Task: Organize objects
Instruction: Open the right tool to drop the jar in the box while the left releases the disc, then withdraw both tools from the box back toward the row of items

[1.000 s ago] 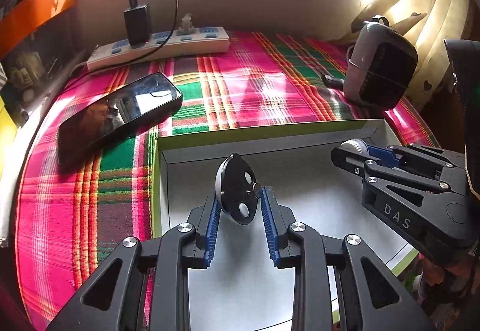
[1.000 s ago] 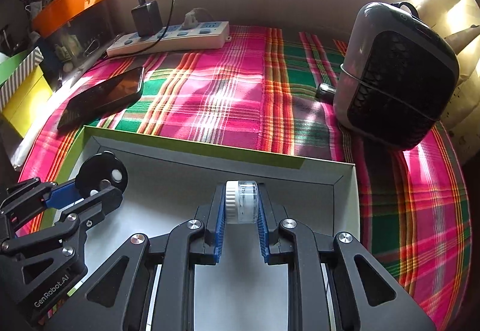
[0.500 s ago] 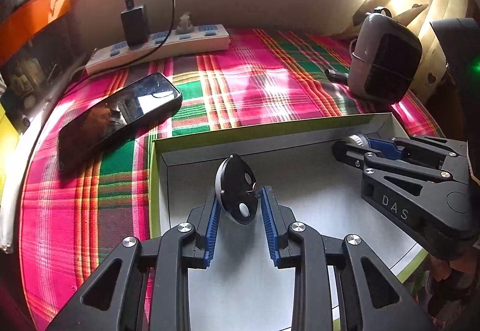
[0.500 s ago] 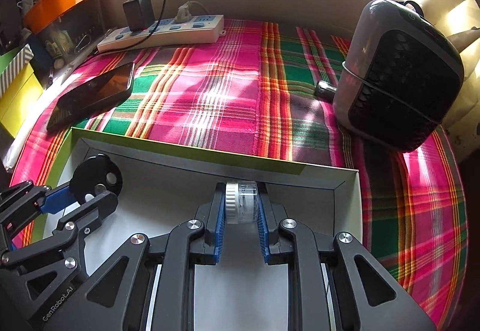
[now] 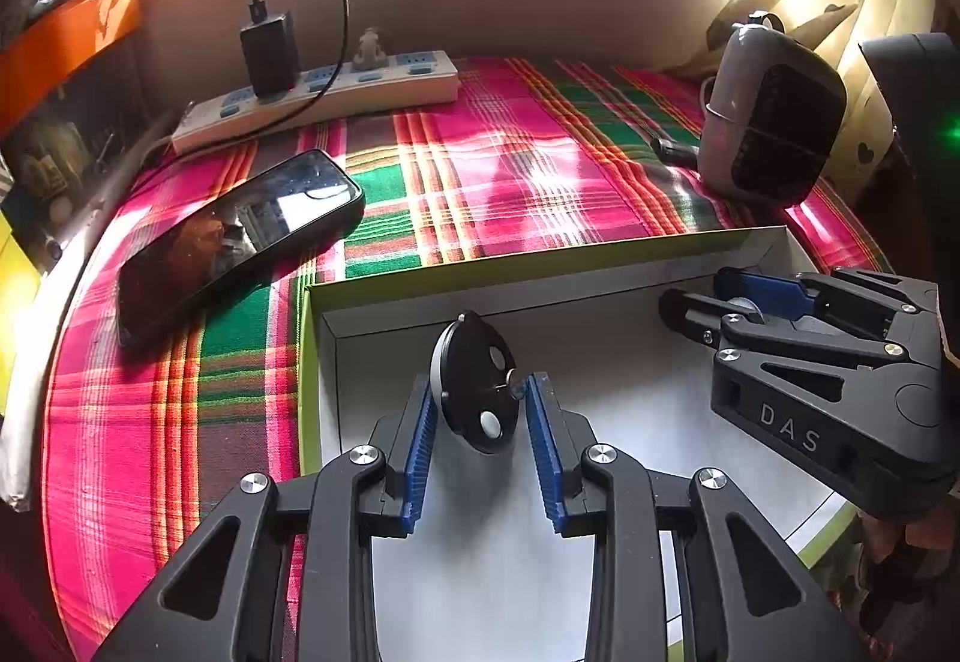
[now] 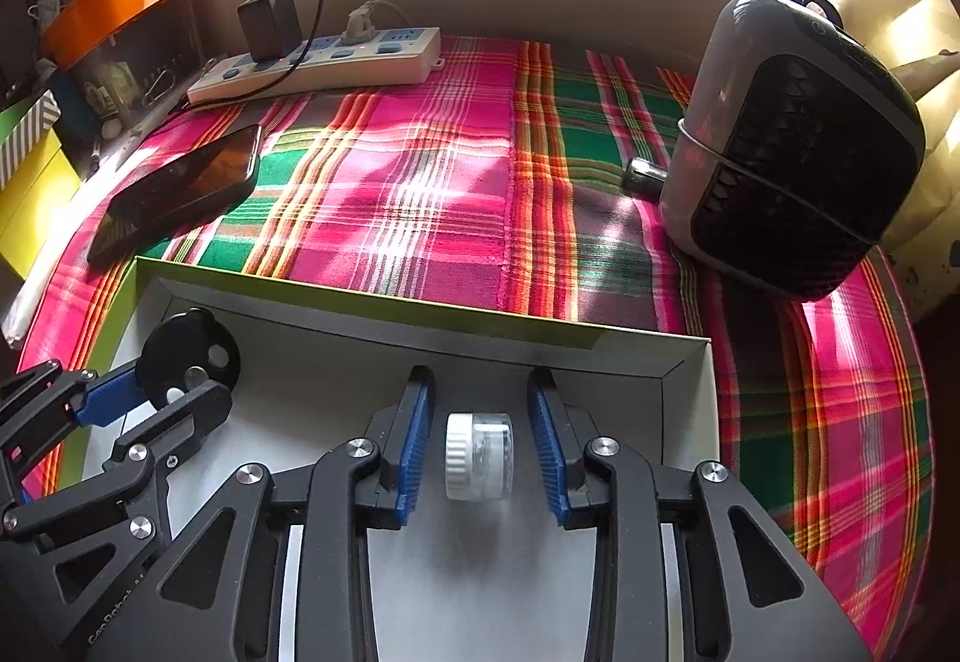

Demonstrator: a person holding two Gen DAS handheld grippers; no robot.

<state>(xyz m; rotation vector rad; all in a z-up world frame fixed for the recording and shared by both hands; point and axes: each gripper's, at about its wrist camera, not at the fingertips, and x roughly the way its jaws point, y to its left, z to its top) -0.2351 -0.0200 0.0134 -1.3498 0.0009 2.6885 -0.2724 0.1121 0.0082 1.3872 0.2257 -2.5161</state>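
My left gripper (image 5: 479, 410) jaws, just opening, loosely flanked the stiff black disc (image 5: 475, 389). My right gripper (image 6: 480, 440) jaws, likewise parting, stood clear of the light, roll-prone clear jar (image 6: 480, 456); I judged its flat ends the best hold.

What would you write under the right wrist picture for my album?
Right gripper, jaws just opened, stands around a little clear jar lying in the white box.

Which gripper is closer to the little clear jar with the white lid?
The right gripper: the jar lies between its just-opened jaws, untouched. The left gripper is at the box's other side, around the black disc.
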